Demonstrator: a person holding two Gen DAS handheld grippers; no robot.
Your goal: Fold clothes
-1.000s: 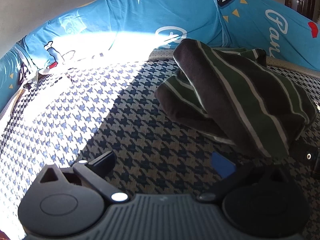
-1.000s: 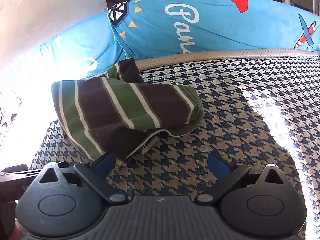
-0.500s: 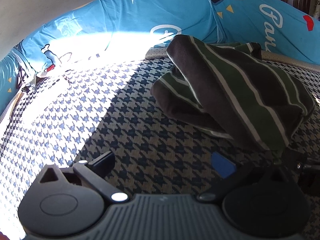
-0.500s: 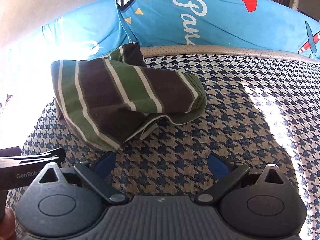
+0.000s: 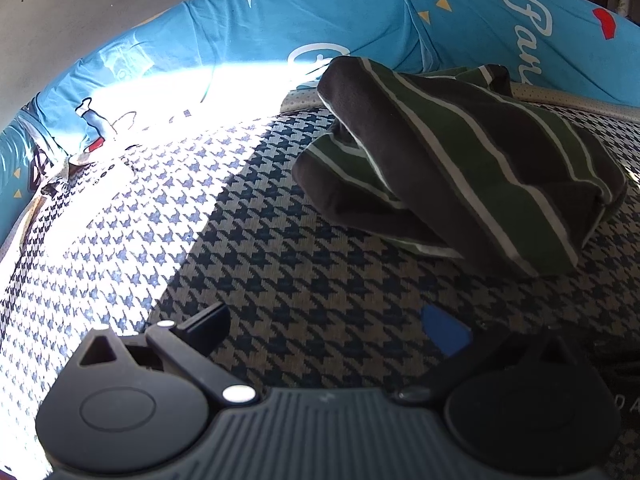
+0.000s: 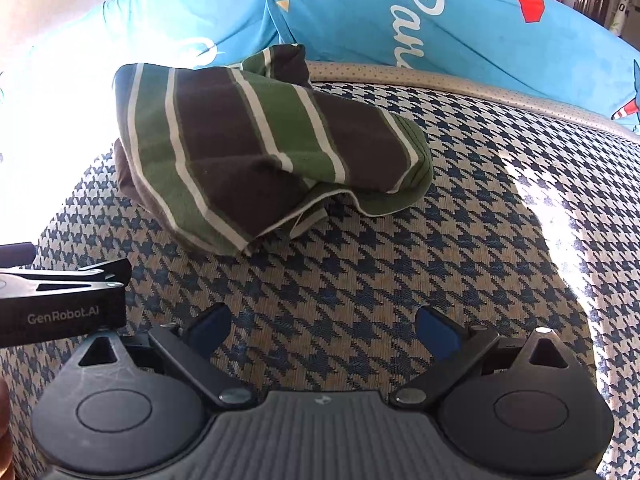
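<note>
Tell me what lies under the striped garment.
The striped garment rests bundled on the houndstooth cover, which shows all around its front edge. Its own folded layers tuck beneath the top flap. Whatever else might lie under the bundle is covered and cannot be seen.

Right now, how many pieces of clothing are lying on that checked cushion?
1: a brown-and-green striped knit garment, bunched near the cushion's back edge by the blue printed pillows. Another piece could be hidden in its folds.

"GenRobot.AI" on left tool (image 6: 64, 304); "Par…" script on blue pillow (image 6: 460, 20).
</note>
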